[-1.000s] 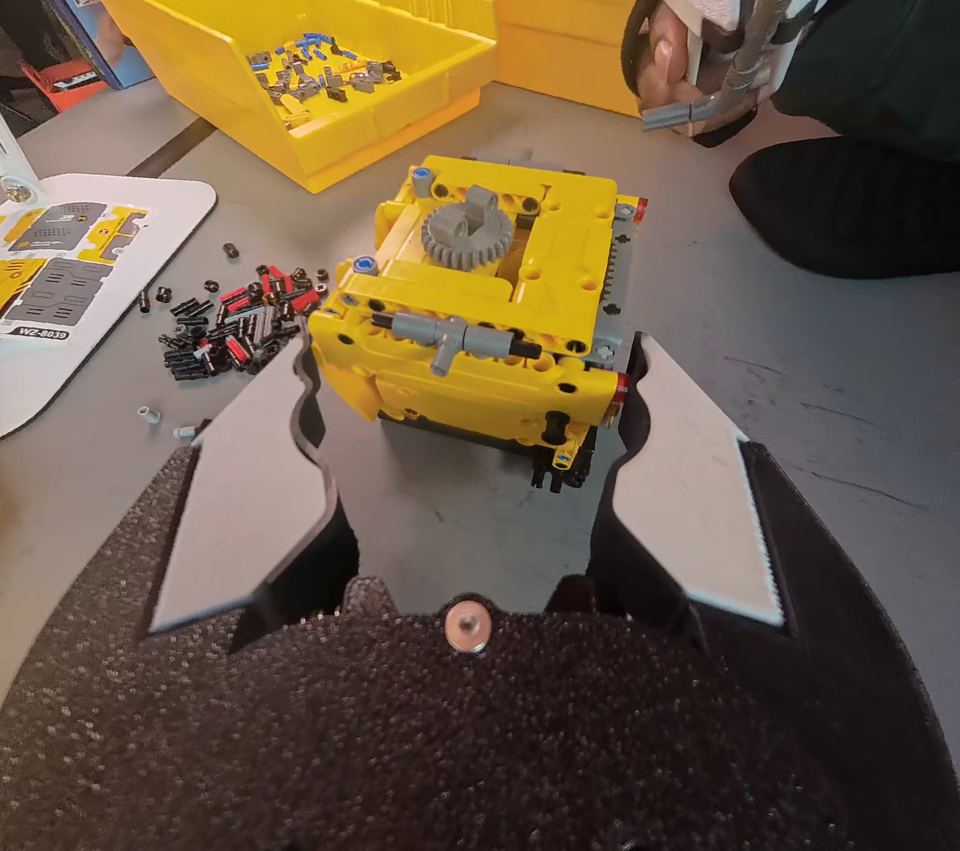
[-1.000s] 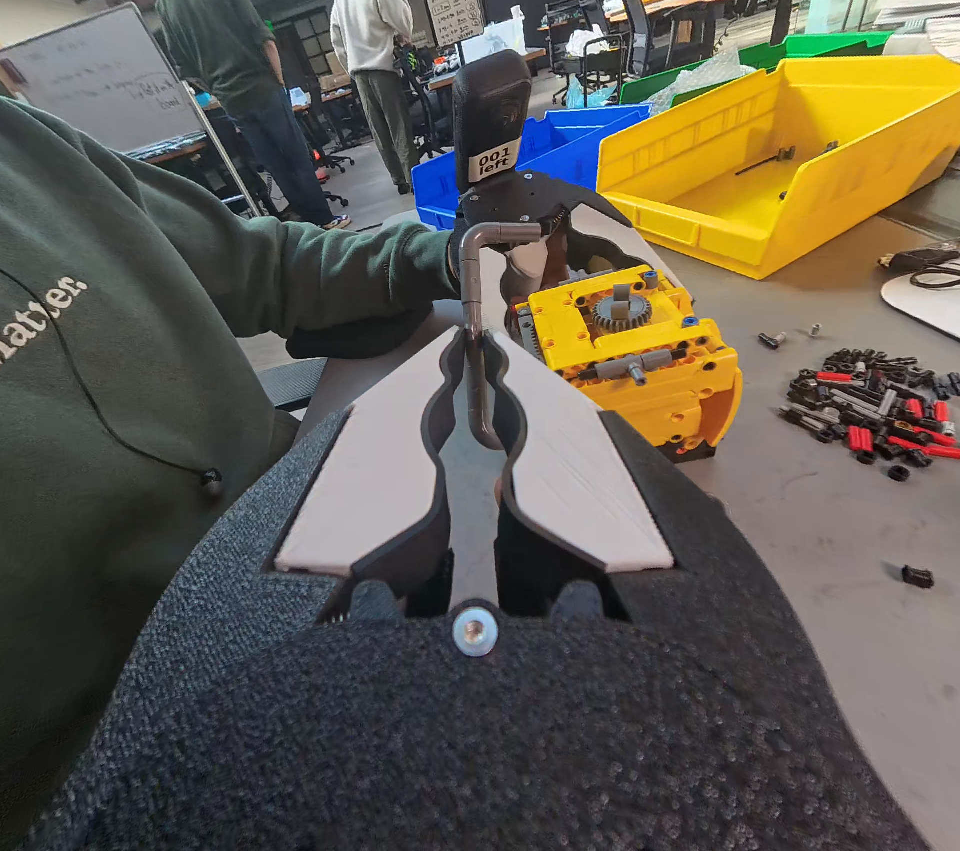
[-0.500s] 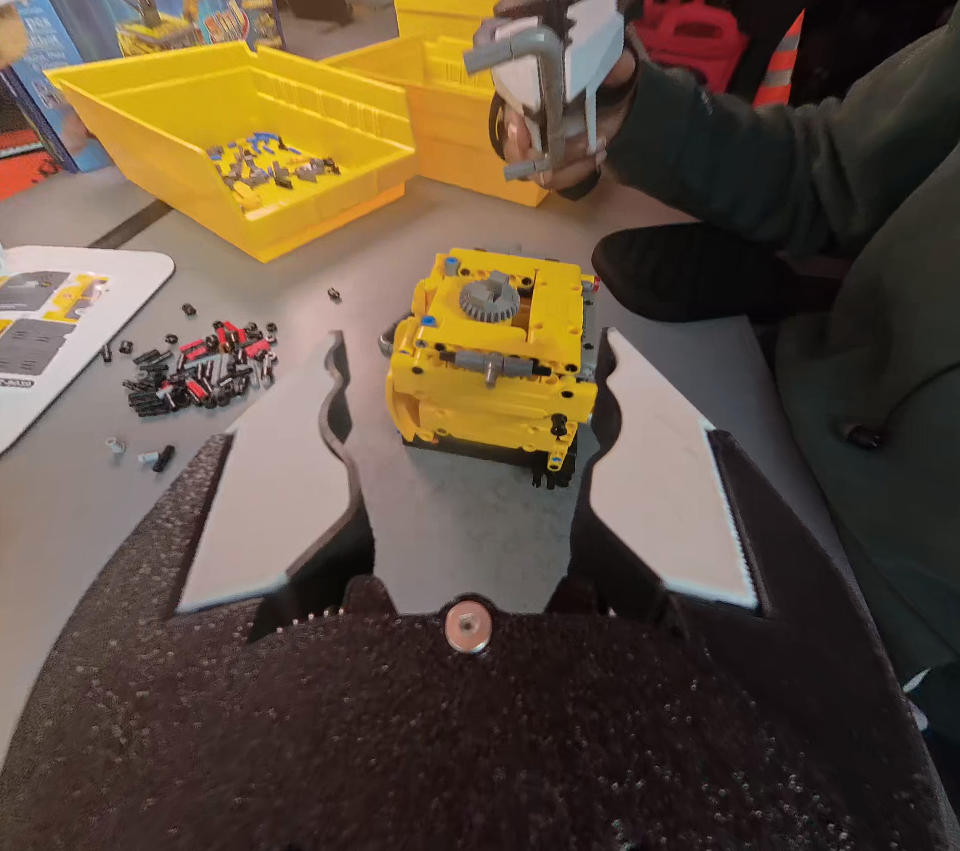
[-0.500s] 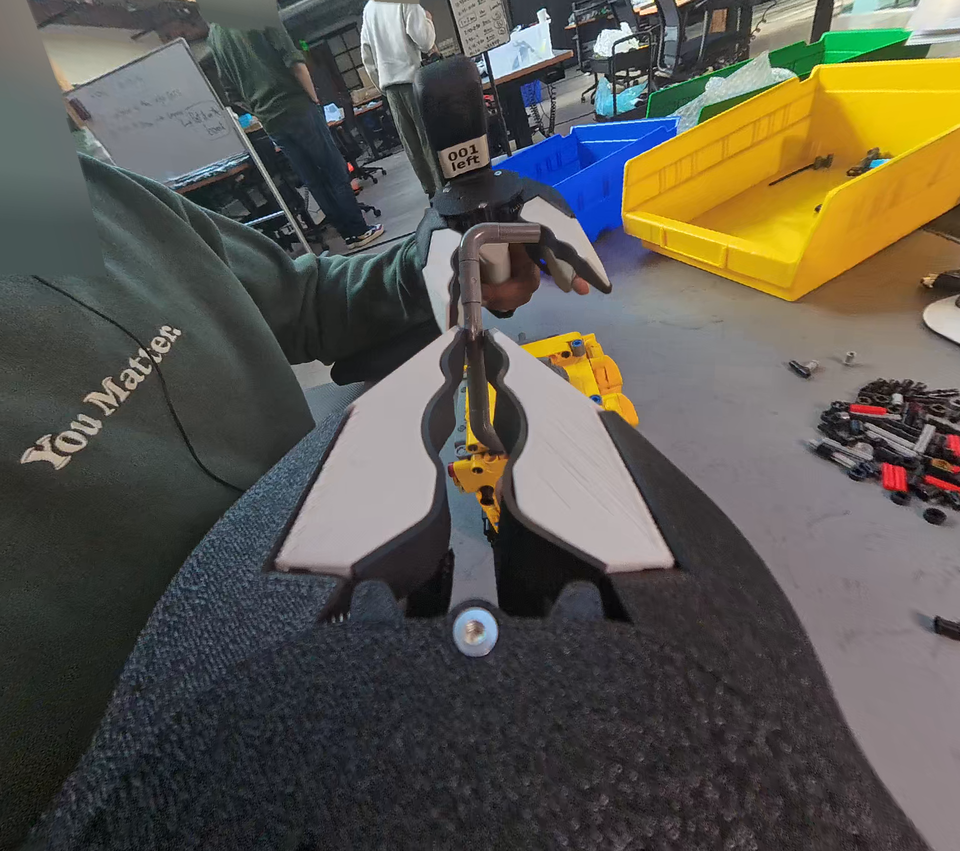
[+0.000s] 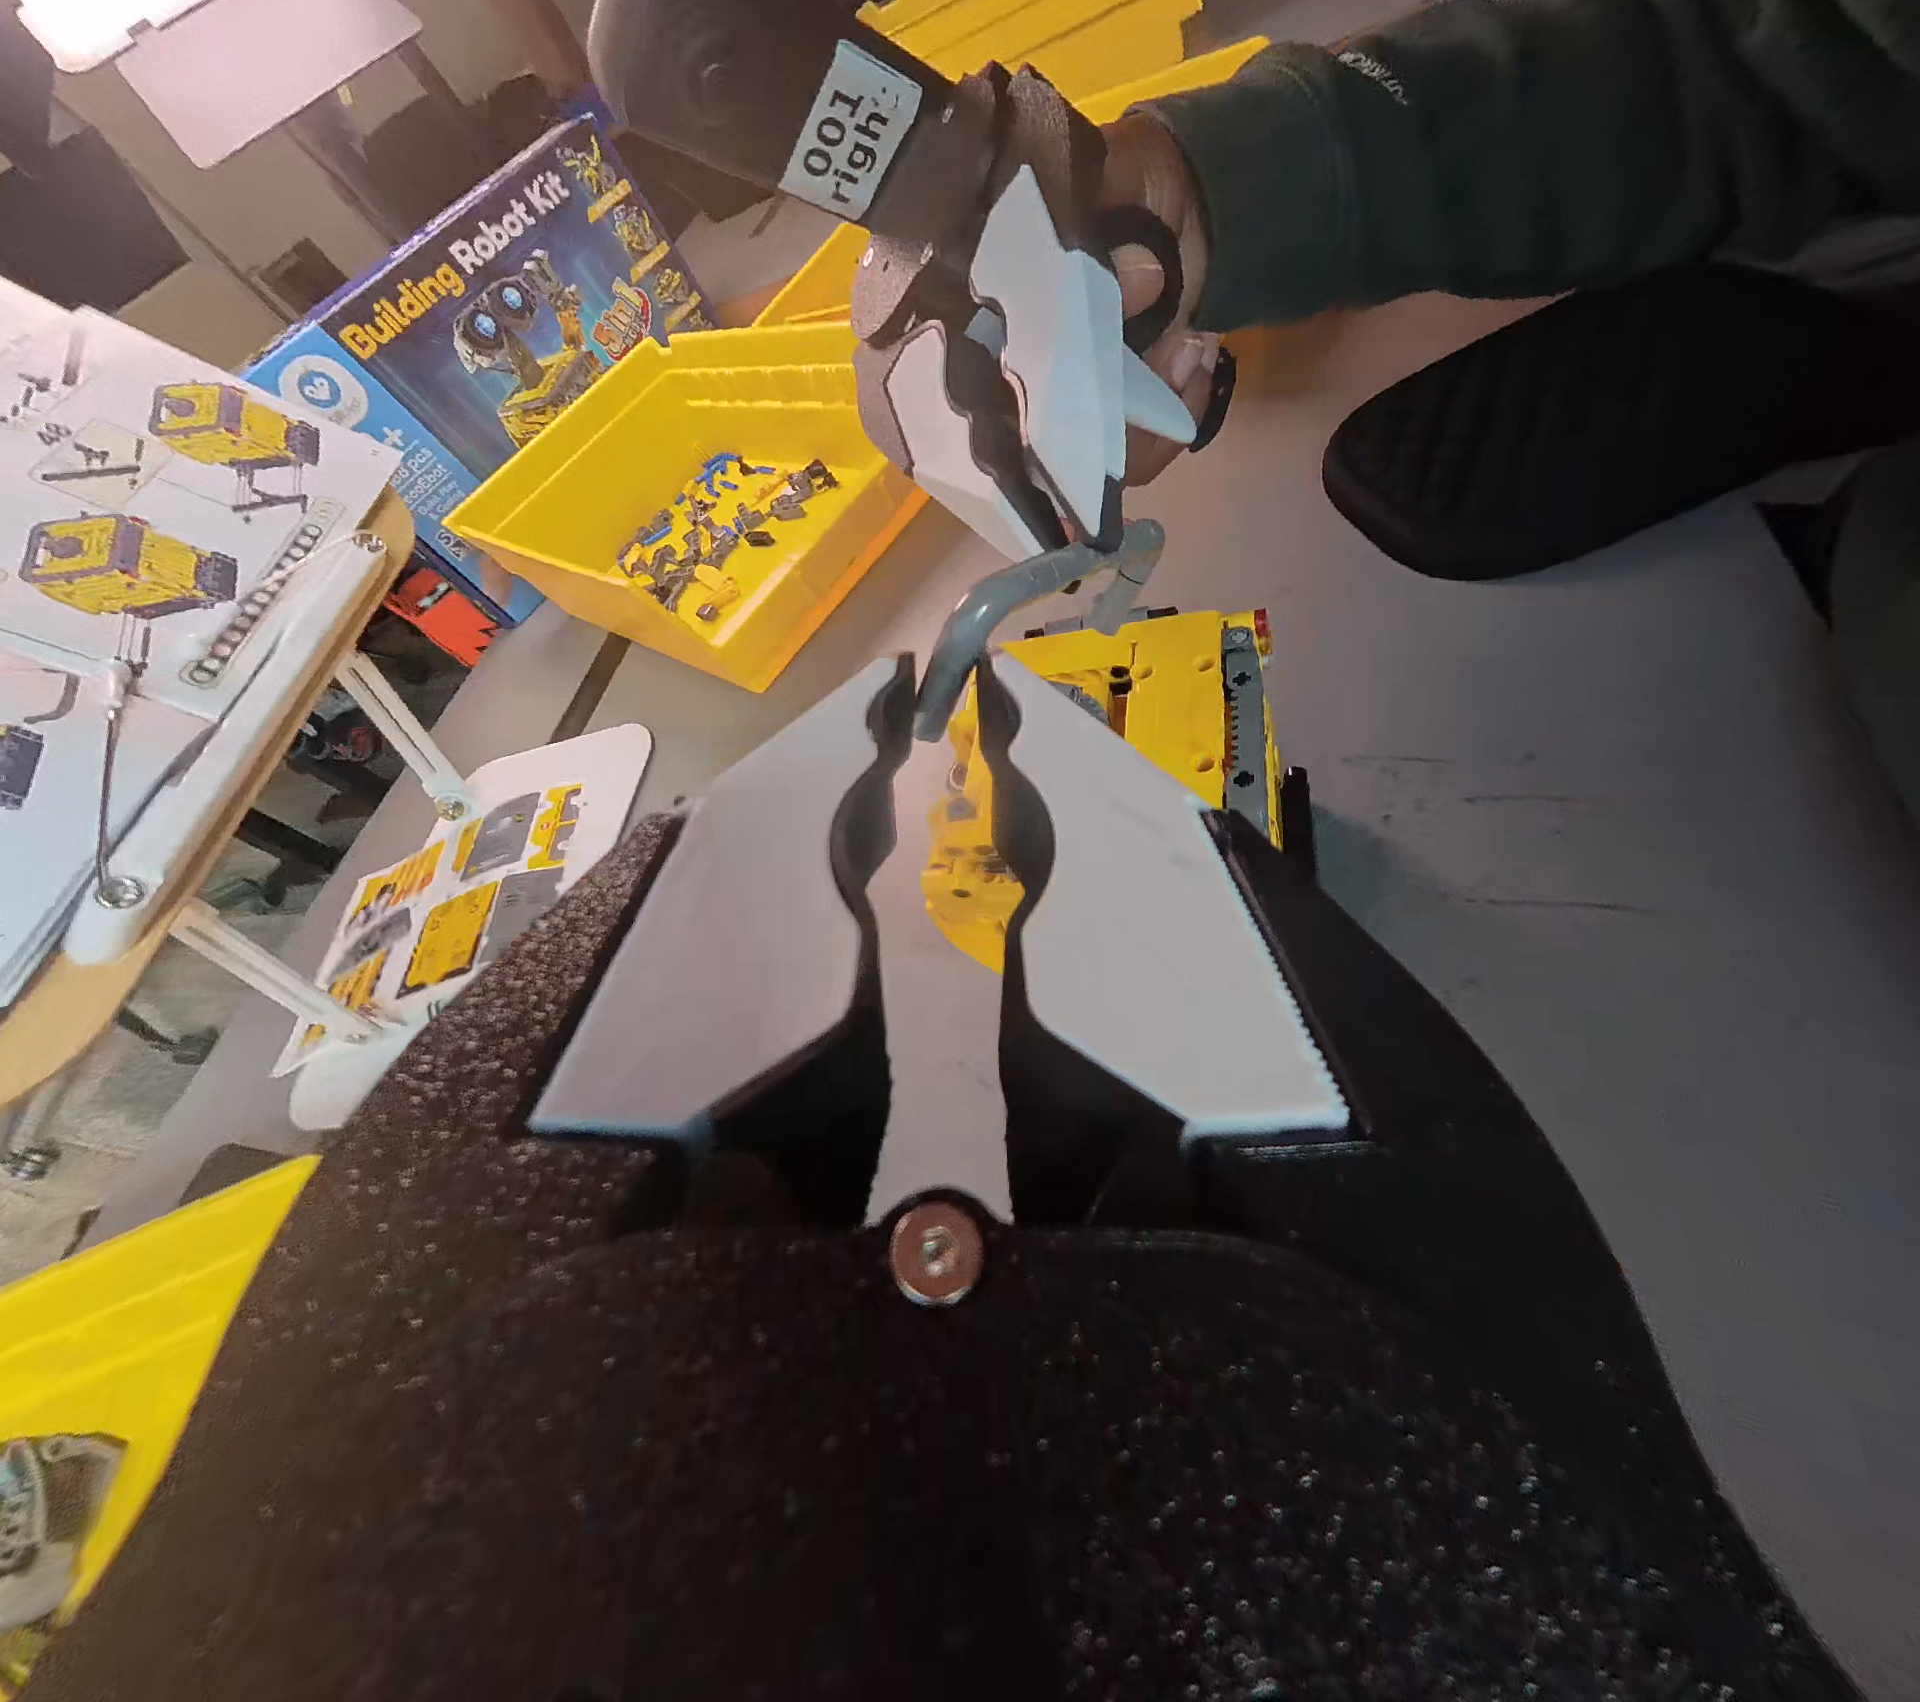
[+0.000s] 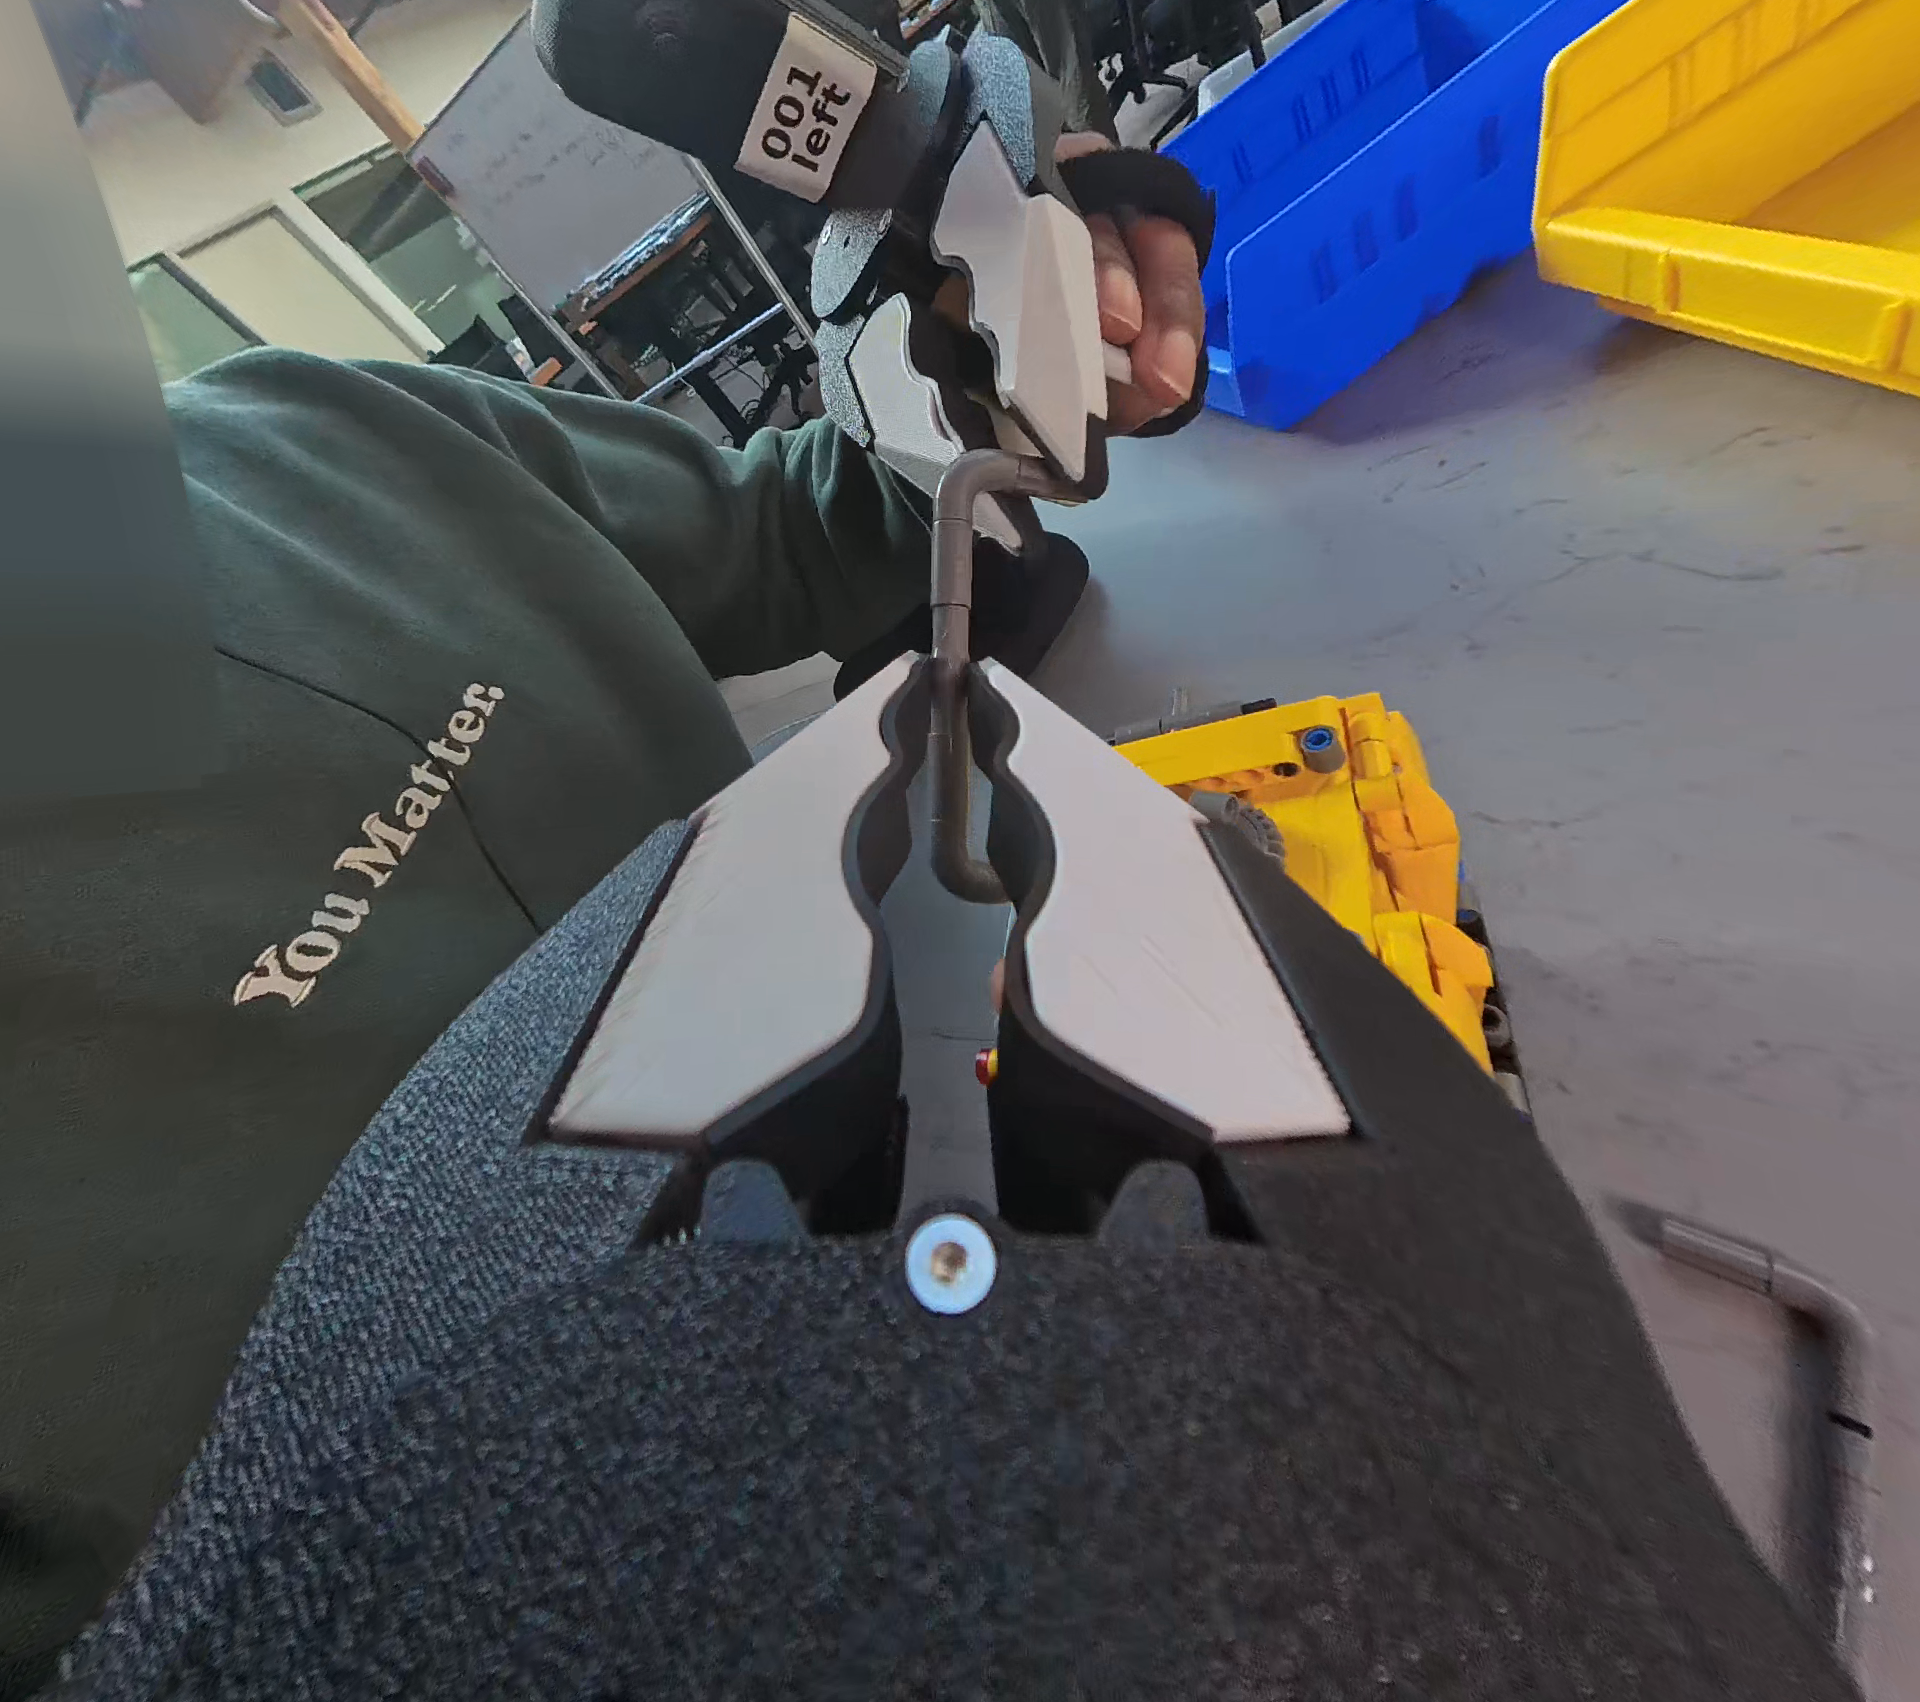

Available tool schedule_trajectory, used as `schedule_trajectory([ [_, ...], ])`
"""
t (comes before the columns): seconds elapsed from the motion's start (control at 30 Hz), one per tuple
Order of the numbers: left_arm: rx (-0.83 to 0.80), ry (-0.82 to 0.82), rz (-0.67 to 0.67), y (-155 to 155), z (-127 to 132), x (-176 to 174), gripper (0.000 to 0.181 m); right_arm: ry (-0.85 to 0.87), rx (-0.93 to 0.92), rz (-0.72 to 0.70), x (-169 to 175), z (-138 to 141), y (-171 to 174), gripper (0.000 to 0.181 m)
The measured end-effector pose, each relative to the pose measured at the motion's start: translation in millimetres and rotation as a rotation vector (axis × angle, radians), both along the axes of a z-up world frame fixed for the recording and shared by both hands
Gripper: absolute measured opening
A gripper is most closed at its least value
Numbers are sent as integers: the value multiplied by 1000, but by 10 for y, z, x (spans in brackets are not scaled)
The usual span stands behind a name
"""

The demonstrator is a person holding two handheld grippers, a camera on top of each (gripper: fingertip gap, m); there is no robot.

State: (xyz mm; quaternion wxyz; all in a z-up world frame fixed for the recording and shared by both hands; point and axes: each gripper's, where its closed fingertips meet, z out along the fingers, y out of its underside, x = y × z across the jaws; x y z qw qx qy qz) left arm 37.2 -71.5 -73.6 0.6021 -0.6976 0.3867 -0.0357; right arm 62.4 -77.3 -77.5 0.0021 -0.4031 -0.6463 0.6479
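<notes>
**Both tools pinch one bent grey piece above the yellow model**

Your left tool (image 5: 948,684) has its fingers nearly together, with one end of the bent grey piece (image 5: 1023,587) caught at the very tips. Your right tool (image 6: 948,678) is drawn in just as far and grips the same piece along its straight middle run, the hooked lower end sitting in the hollow between the fingers. Seen from the left wrist, the piece bridges both tools in the air, probably so that each end is steadied while you turn or line it up.

Directly beneath lies the yellow brick model (image 5: 1164,717) on the grey surface (image 5: 1558,873), close under the tips, likely kept there so the piece has a short way down. Toward the far edge of the surface stands a yellow bin (image 5: 707,499) holding small loose parts, and beside it a blue kit box (image 5: 499,302). At the left edge an instruction booklet (image 5: 135,489) is propped up on a stand, facing you for easy reading, with a sticker sheet (image 5: 468,863) flat below it.
</notes>
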Motion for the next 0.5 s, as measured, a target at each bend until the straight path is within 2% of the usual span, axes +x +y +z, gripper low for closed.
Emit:
schedule_trajectory([
  [0.1,-92,-132,98,122,-46,-141,6,87,15,-139,-121,88,206,6],
  [0.23,-287,-469,216,280,-199,-366,5,242,96,-323,-119,213,518,22],
  [0.33,-361,-647,253,343,-279,-458,5,295,235,-429,-98,122,676,28],
  [0.5,-433,-797,296,413,-385,-504,5,311,418,-490,-147,-71,658,30],
])
